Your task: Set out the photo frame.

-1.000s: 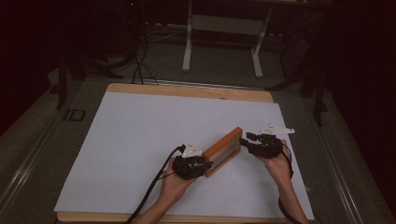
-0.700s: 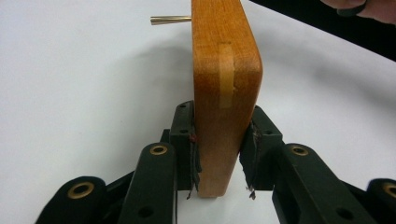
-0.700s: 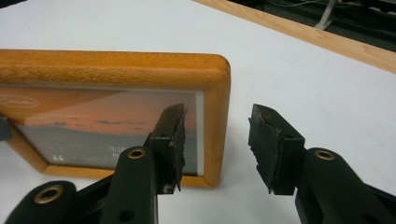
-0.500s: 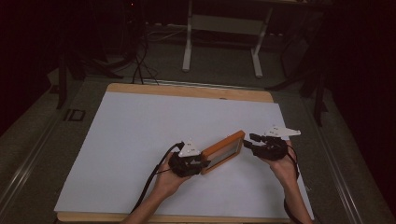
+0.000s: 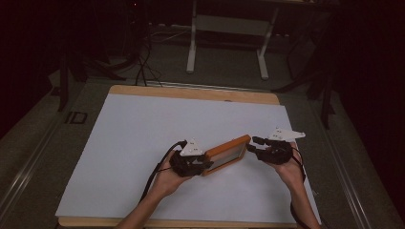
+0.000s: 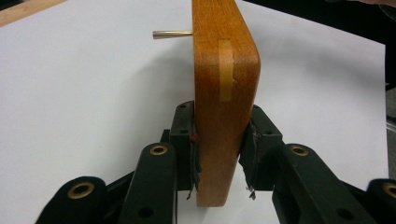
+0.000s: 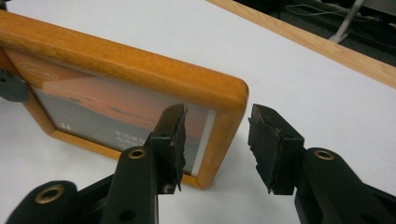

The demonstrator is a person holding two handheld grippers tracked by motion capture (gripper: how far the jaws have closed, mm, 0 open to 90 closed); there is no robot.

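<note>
Gripping one end of the wooden picture frame with my left gripper, its fingers clamped on the frame's edge, I hold it near the worktop's front edge. My right gripper straddles the opposite end, fingers apart, not pressing.

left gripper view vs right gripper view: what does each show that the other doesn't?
Left gripper view: the left hand-held gripper clamped on the wooden frame seen edge-on, with a brass pin sticking out its side. Right gripper view: the frame's front, the picture behind glass, and the right hand-held gripper open astride its corner. Both: the frame and white table sheet.
</note>
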